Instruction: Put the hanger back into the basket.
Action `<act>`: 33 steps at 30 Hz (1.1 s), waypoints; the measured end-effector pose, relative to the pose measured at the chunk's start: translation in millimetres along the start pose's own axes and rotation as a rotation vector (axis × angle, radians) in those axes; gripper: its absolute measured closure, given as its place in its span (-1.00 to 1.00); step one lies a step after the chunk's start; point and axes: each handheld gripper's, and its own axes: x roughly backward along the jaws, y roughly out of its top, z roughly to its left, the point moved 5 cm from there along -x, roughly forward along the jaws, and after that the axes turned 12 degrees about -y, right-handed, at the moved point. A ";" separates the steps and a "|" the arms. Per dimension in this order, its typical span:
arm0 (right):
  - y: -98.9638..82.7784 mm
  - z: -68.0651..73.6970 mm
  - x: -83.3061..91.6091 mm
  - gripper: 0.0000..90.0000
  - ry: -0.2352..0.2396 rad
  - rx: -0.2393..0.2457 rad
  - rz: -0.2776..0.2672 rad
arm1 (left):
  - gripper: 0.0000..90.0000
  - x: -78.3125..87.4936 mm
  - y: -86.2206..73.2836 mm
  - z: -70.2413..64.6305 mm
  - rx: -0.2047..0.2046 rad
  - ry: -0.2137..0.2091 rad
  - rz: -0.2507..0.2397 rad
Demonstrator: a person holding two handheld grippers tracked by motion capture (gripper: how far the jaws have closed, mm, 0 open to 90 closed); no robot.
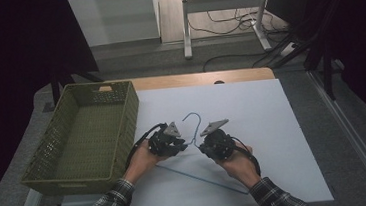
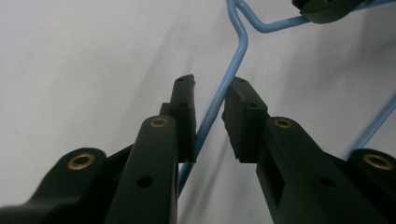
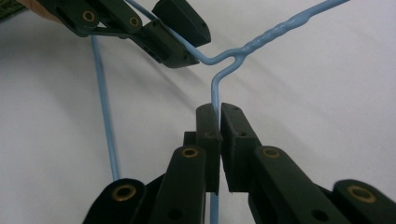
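One blue wire hanger (image 1: 194, 134) is held mid-table on the white board (image 1: 273, 125), pinched tight by the right gripper (image 3: 217, 114), straddled unclamped by the left gripper (image 2: 210, 100); one empty green basket (image 1: 54, 144) sits leftward.

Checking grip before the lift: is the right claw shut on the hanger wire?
Shut on it. In the right gripper view the right claw has both pads pressed against the blue hanger wire, no gap visible.

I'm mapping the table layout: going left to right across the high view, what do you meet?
Green basket → left tool → blue wire hanger's hook → right tool.
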 end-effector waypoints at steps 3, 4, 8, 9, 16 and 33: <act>4.2 -4.3 2.0 0.59 0.010 -0.030 -0.015 | 0.87 -0.5 0.4 -4.2 -0.054 -0.001 0.020; 6.0 -6.3 3.4 0.57 0.010 -0.041 -0.022 | 0.91 0.2 1.4 -5.0 -0.050 -0.004 0.009; 11.0 -12.5 7.4 0.47 0.011 -0.071 -0.050 | 0.93 6.3 5.9 -7.0 -0.052 -0.025 -0.037; 13.1 -15.3 9.9 0.45 0.006 -0.084 -0.063 | 0.93 8.1 7.2 -8.7 -0.052 -0.025 -0.032; 28.8 -23.9 15.0 0.23 0.025 -0.144 -0.126 | 0.94 10.0 11.5 -16.0 -0.023 -0.062 -0.046; 46.2 -23.4 15.2 0.89 0.127 -0.227 -0.170 | 0.13 34.8 13.0 -22.8 0.175 -0.180 -0.116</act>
